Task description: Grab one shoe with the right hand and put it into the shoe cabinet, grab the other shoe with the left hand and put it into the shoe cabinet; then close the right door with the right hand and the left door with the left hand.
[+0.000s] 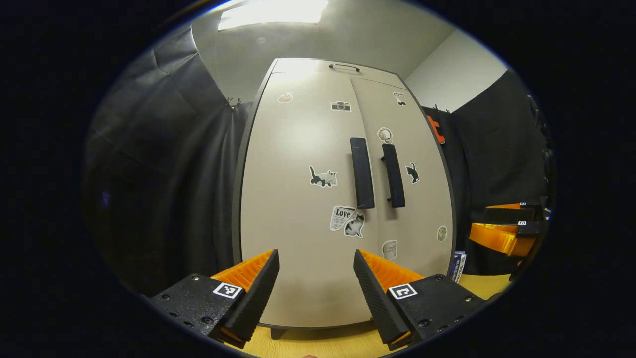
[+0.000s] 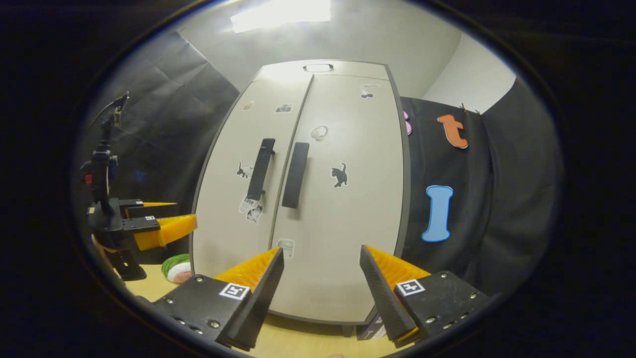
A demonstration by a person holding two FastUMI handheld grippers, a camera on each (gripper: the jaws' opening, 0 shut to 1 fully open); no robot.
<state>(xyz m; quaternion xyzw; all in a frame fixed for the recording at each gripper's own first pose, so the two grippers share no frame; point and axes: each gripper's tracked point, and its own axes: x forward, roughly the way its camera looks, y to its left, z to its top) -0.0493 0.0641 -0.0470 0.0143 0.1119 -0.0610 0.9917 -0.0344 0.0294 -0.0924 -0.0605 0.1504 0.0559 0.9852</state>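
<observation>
Both my grippers, left [image 1: 316, 278] and right [image 2: 322, 276], hang empty with jaws apart facing the shoe cabinet [image 1: 298, 209]; both doors look shut, upright handles [image 1: 362, 173] between them.

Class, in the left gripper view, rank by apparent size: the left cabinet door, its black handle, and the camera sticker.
1. left cabinet door
2. black handle
3. camera sticker

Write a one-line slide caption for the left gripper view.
Open left gripper faces the shoe cabinet, both sticker-covered doors shut, two black handles side by side.
</observation>
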